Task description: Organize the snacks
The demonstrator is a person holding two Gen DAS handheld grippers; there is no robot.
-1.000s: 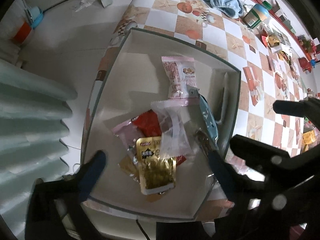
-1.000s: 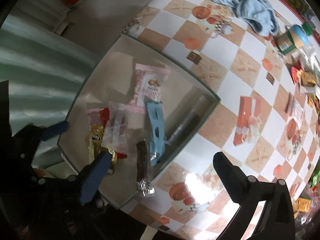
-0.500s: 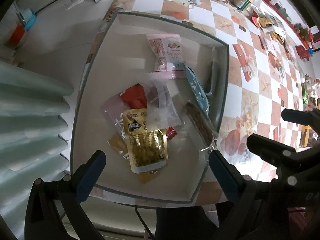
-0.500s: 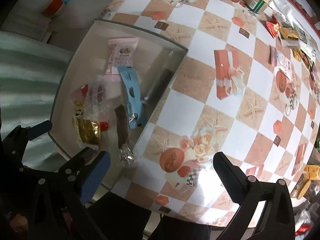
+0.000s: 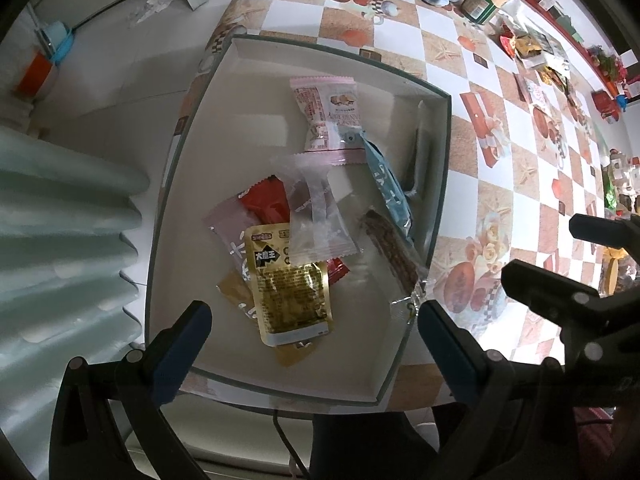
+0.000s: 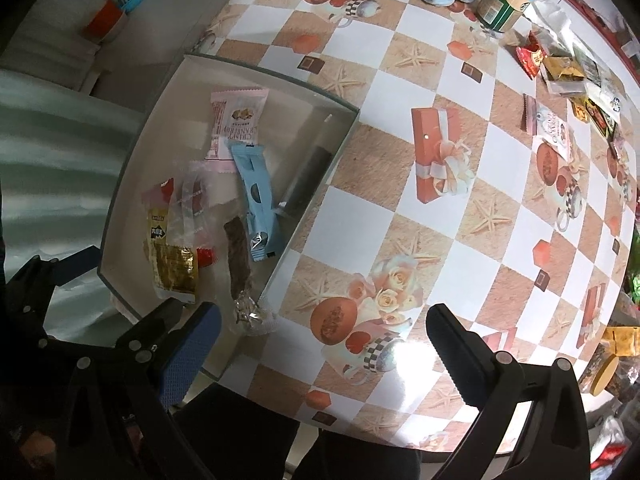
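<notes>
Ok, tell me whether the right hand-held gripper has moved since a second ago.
Yes. The right hand-held gripper has drawn up and rightward from the white box, which now sits smaller and further left, with more tablecloth showing.

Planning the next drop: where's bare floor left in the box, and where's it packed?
Free: the box floor along its left wall and far-left corner, beside the pink packet. Also the near strip below the gold sachet. Crowded: centre pile and right wall, by the blue packet.

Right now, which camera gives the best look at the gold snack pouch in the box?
The left wrist view: the gold pouch lies large and central, label readable. In the right wrist view it is smaller, off to the side.
</notes>
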